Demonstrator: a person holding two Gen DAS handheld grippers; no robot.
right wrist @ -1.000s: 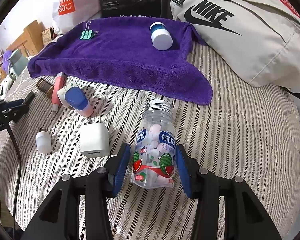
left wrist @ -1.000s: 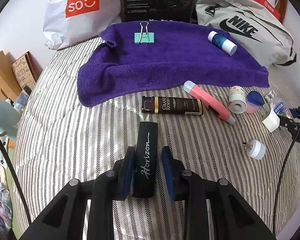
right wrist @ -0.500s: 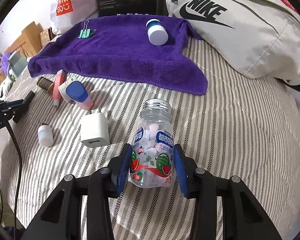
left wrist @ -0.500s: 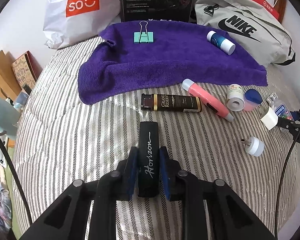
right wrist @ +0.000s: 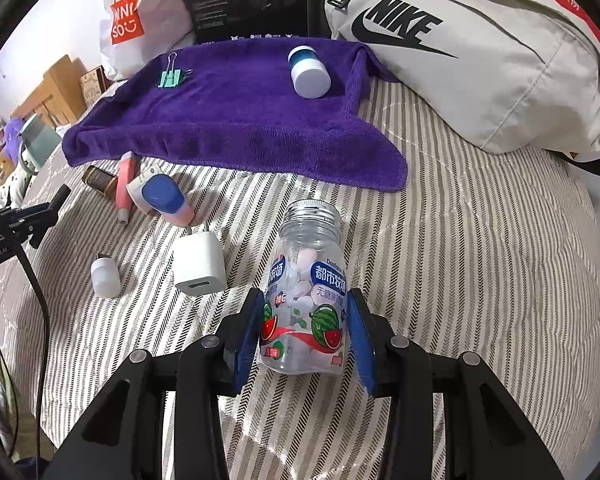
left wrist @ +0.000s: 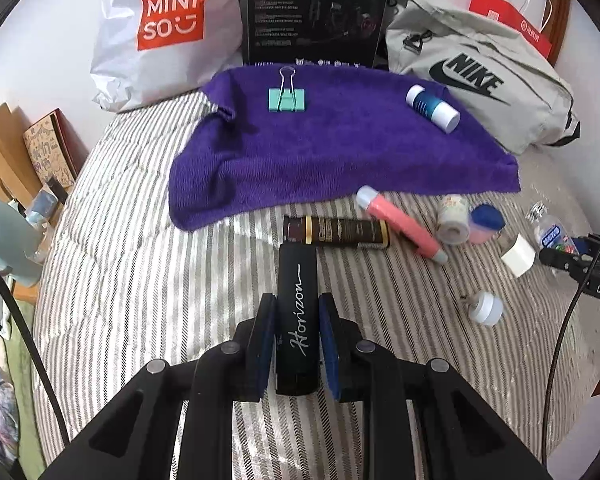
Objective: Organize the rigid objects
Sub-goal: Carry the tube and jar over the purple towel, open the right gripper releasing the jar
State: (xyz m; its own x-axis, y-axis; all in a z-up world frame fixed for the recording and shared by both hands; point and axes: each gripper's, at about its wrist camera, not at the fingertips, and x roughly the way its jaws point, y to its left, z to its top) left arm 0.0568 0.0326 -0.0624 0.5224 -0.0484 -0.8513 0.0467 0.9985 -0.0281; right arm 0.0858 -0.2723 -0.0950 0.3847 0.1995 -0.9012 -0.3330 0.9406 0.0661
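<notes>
My left gripper [left wrist: 296, 344] is shut on a black bar marked "Horizon" [left wrist: 297, 316], lifted slightly off the striped bed. My right gripper [right wrist: 306, 332] is shut on a clear candy bottle [right wrist: 306, 300] with a watermelon label and holds it tilted above the bed. A purple towel [left wrist: 340, 144] lies at the back; on it are a teal binder clip [left wrist: 287, 98] and a blue-white bottle [left wrist: 432, 108]. The towel [right wrist: 240, 120] also shows in the right wrist view.
On the bed lie a dark brown tube [left wrist: 336, 232], a pink tube [left wrist: 400, 222], a white roll [left wrist: 454, 218], a blue-capped bottle [right wrist: 160, 200], a white charger [right wrist: 198, 264] and a small white plug [right wrist: 106, 276]. A Miniso bag [left wrist: 160, 28], black box [left wrist: 316, 12] and Nike bag [left wrist: 480, 80] stand behind.
Both grippers closed on their objects: the left on the black bar, the right on the candy bottle. Both objects have lifted a little and the bottle has tilted.
</notes>
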